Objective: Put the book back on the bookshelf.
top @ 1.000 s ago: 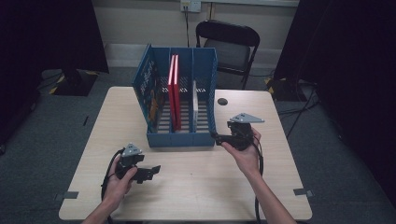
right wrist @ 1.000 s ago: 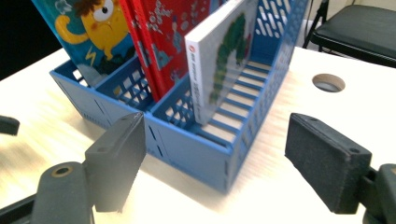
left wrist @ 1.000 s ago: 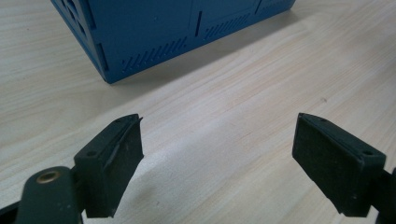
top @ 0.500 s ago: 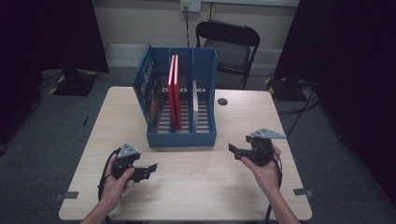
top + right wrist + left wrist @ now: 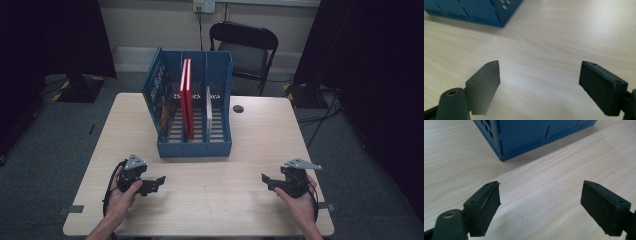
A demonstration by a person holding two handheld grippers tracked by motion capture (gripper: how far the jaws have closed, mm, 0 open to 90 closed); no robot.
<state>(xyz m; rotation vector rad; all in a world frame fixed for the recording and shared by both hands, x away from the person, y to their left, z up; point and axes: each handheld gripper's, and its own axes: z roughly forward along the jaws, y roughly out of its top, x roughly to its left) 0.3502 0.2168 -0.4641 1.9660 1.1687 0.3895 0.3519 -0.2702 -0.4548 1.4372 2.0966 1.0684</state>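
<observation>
Grippers left (image 5: 159,180) and right (image 5: 265,178) released, empty, low over bench (image 5: 220,200) | rack (image 5: 192,145) near, apart | risk: careless reach could shove rack, topple red books (image 5: 186,95).

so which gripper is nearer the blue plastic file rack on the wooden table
Left. The left gripper sits just in front of the blue plastic file rack, below its near left corner. The right gripper is farther off, out past the rack's near right corner. Both are open and empty.
</observation>
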